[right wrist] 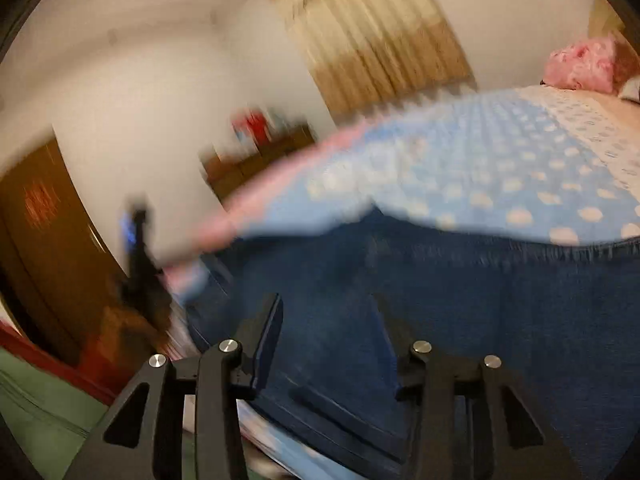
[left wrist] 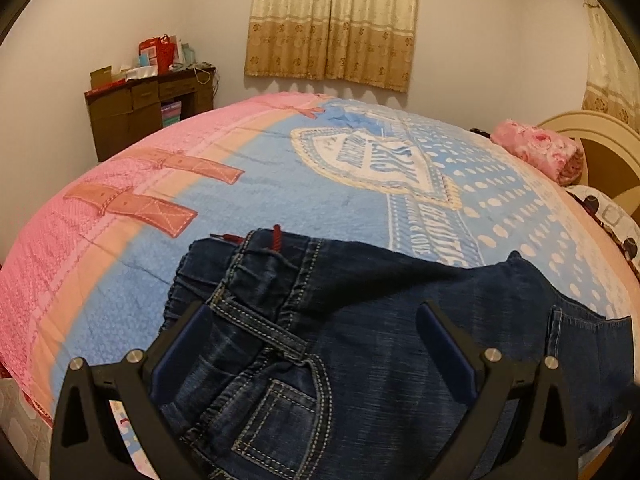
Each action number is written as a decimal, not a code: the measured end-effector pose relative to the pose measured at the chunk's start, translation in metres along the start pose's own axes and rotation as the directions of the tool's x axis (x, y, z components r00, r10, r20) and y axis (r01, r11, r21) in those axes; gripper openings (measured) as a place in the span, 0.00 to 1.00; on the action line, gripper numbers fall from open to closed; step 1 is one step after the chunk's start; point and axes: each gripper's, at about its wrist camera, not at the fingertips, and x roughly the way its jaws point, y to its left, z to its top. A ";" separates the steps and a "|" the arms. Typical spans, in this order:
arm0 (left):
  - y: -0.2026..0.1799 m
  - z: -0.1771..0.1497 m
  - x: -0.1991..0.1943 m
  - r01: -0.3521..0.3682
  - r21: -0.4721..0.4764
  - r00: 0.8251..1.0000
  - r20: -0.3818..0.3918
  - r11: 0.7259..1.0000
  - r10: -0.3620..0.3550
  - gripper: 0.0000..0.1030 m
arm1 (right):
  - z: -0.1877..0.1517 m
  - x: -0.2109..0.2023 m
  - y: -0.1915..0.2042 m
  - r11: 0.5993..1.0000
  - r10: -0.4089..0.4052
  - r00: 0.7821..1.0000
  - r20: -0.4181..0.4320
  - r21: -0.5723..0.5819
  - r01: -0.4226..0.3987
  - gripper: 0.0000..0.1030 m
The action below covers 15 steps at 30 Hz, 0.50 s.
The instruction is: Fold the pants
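Both the left gripper (left wrist: 312, 320) and right gripper (right wrist: 326, 312) hang spread, gripping nothing, over the jeans (left wrist: 360, 340) filling the lower frame on the bed (left wrist: 280, 184).

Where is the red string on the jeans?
In the left wrist view, the red drawstring pokes up from the jeans' waistband, on their far left edge, against the blue bedspread, beyond the open left gripper.

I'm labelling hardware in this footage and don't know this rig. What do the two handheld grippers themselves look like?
Both look alike. The left gripper has a black frame of angular linkage arms with triangular cut-outs, round silver pivot bolts, and two flat fingers faced with dark blue pads. The right gripper shows the same black links, silver bolts and blue-padded fingers. No cables, markings, hands or sleeves are visible.
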 end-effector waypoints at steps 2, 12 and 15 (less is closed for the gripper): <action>-0.003 -0.001 0.001 -0.001 0.009 1.000 -0.007 1.000 0.001 1.00 | -0.024 0.029 0.004 0.998 -0.032 0.988 -0.150 -0.063 0.023 0.45; 0.037 0.002 -0.019 -0.142 0.019 0.989 0.035 0.990 0.141 1.00 | 0.036 0.040 0.013 0.991 -0.068 0.996 0.055 -0.115 0.074 0.45; 0.071 0.007 -0.036 -0.239 -0.008 0.969 0.057 0.971 0.240 1.00 | 0.031 0.110 -0.008 0.978 -0.186 0.976 -0.113 -0.112 0.173 0.47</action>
